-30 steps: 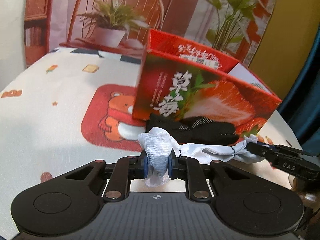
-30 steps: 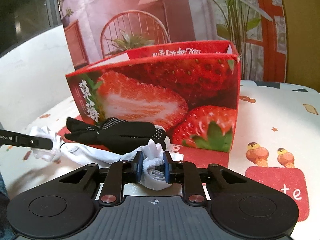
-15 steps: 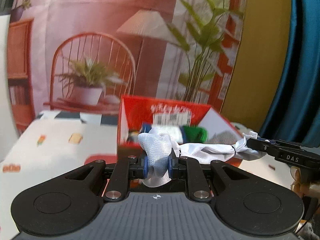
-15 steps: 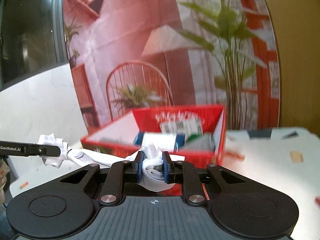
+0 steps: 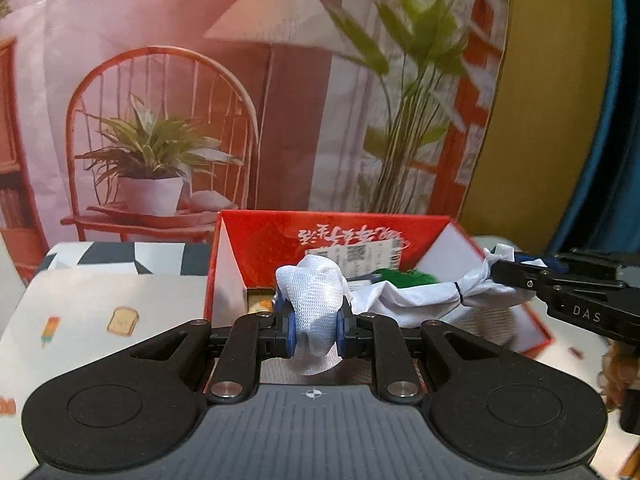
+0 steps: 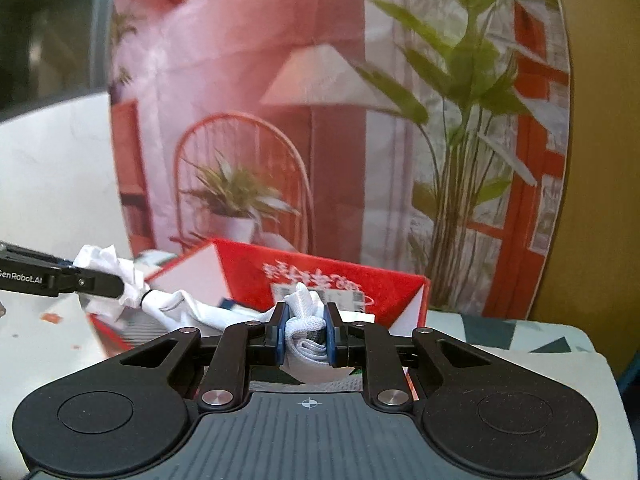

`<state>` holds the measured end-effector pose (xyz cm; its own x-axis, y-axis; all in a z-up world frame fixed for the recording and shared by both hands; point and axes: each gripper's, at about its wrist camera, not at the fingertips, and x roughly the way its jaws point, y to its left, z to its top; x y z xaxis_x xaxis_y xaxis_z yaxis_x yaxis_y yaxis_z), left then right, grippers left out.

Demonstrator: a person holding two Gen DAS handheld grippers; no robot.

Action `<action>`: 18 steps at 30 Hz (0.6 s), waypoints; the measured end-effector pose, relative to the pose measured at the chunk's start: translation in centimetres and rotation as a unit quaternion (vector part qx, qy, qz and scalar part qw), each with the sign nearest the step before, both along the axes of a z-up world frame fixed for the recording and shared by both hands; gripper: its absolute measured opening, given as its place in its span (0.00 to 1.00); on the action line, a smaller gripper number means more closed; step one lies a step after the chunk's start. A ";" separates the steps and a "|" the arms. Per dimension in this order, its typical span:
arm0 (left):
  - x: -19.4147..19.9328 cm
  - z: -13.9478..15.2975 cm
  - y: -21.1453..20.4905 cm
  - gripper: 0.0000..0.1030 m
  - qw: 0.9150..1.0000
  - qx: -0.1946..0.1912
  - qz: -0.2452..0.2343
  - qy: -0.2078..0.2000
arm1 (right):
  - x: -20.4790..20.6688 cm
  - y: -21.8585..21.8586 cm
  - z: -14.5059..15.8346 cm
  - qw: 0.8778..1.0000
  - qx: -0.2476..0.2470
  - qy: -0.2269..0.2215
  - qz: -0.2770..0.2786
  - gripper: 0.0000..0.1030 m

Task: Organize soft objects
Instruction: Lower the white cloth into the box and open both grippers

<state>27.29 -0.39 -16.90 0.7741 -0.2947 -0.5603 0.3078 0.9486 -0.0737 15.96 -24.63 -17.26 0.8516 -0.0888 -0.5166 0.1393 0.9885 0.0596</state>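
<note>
A white mesh cloth [image 5: 316, 304] hangs stretched between my two grippers above the open red strawberry box [image 5: 320, 232]. My left gripper [image 5: 316, 330] is shut on one end of it. My right gripper [image 6: 306, 334] is shut on the other end [image 6: 306, 320]. In the left wrist view the right gripper [image 5: 520, 276] comes in from the right with cloth in its tip. In the right wrist view the left gripper [image 6: 100, 280] comes in from the left. The box [image 6: 320, 268] holds green, blue and grey soft items.
The box stands on a white tablecloth [image 5: 100, 304] with cartoon prints. A printed backdrop [image 5: 200, 80] with a chair, plant and lamp hangs behind. A blue curtain [image 5: 624, 120] is at the right.
Both grippers have lifted the white cloth from the table in front of the box to above the box opening. The black glove has dropped out of view.
</note>
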 end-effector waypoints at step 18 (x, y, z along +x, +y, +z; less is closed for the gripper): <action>6.6 -4.0 -1.9 0.21 0.996 0.047 -0.009 0.079 | 6.5 -0.3 -5.3 0.992 -0.048 0.110 -0.027 0.17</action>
